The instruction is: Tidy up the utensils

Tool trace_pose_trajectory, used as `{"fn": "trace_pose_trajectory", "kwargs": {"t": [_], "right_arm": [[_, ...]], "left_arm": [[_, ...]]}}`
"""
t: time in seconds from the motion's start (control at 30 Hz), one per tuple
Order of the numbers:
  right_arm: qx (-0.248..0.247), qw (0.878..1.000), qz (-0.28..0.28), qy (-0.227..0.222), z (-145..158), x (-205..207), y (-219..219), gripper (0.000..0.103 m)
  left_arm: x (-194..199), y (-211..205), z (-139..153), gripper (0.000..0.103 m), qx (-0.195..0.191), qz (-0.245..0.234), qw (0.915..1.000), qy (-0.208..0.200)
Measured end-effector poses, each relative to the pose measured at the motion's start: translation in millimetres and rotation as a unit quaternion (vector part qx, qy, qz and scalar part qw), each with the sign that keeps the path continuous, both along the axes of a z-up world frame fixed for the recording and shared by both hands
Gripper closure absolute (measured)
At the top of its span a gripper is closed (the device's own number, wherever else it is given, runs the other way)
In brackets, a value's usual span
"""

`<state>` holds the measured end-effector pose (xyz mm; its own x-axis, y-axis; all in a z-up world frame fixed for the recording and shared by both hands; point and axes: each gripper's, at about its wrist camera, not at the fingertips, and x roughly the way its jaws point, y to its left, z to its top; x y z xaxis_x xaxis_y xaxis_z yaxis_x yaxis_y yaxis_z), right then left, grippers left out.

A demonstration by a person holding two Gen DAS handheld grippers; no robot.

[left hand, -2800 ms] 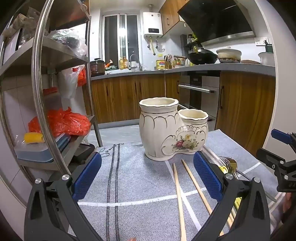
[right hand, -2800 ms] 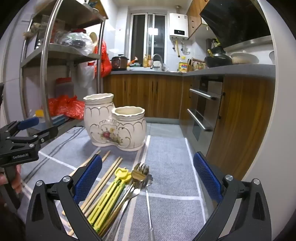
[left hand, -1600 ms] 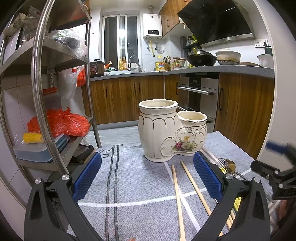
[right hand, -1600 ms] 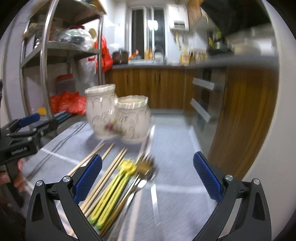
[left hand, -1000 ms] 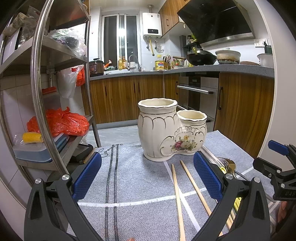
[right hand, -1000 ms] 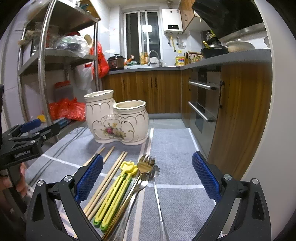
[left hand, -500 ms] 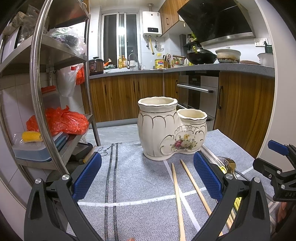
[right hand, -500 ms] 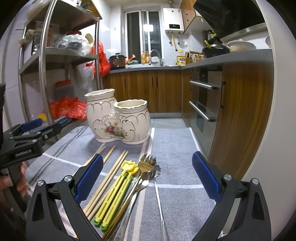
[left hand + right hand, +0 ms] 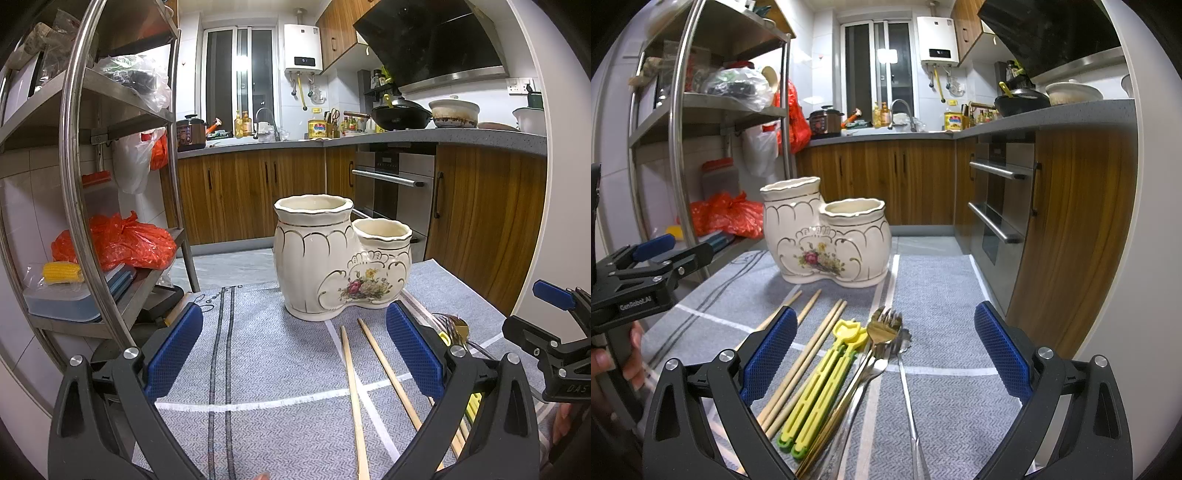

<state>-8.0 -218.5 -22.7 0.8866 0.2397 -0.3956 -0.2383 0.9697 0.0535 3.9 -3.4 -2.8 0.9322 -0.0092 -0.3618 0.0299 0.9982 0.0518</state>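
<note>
Lowering the wide-open, empty right tongs [image 9: 884,347] squarely over one gold fork [image 9: 882,326] lying before the ceramic holder [image 9: 827,240] seems wise, while the left tongs [image 9: 293,347] wait equally open.

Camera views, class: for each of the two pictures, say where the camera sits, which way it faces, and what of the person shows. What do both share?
Left wrist: on the open left gripper, facing the ceramic holder and two chopsticks; the right gripper shows at the right edge.
Right wrist: on the open right gripper, facing the yellow utensils and forks; the left gripper and hand show at left.
Shared: holder, chopsticks, grey mat.
</note>
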Motion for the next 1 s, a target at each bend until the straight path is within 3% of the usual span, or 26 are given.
{"fn": "trace_pose_trajectory", "kwargs": {"t": [0.33,0.43,0.53,0.63,0.73,0.9,0.93,1.0], "right_arm": [[0.0,1.0,0.001,0.004,-0.6,0.7,1.1,0.007],[-0.02,1.0,-0.001,0.003,1.8,1.4,2.1,0.007],[-0.045,0.999,0.002,0.009,9.2,4.0,-2.9,0.006],[-0.051,0.998,0.005,0.036,13.5,12.1,-14.9,0.006],[-0.055,0.996,0.006,0.071,9.9,24.4,-26.0,0.006],[-0.065,0.99,0.026,0.122,-1.6,41.0,-21.4,0.008],[-0.07,0.989,0.033,0.127,-3.0,40.8,-19.0,0.01],[-0.1,0.985,0.038,0.133,-9.7,37.6,-12.0,0.024]], "left_arm": [[-4.6,-1.0,0.3,0.005,-0.002,0.001,0.9999,-0.013],[-1.6,-0.1,1.9,0.005,-0.01,-0.022,0.9997,0.0],[7.7,-0.6,6.5,0.005,0.006,-0.02,0.9995,0.024],[9.6,2.0,15.0,0.005,0.021,-0.038,0.999,0.013],[18.5,-1.2,14.7,0.005,0.046,-0.068,0.9952,0.053],[33.9,-9.7,-12.3,0.005,0.049,-0.099,0.9821,0.153],[34.4,-12.3,-17.7,0.007,0.055,-0.1,0.98,0.164],[31.7,-16.6,-29.2,0.019,0.059,-0.109,0.9751,0.184]]}}
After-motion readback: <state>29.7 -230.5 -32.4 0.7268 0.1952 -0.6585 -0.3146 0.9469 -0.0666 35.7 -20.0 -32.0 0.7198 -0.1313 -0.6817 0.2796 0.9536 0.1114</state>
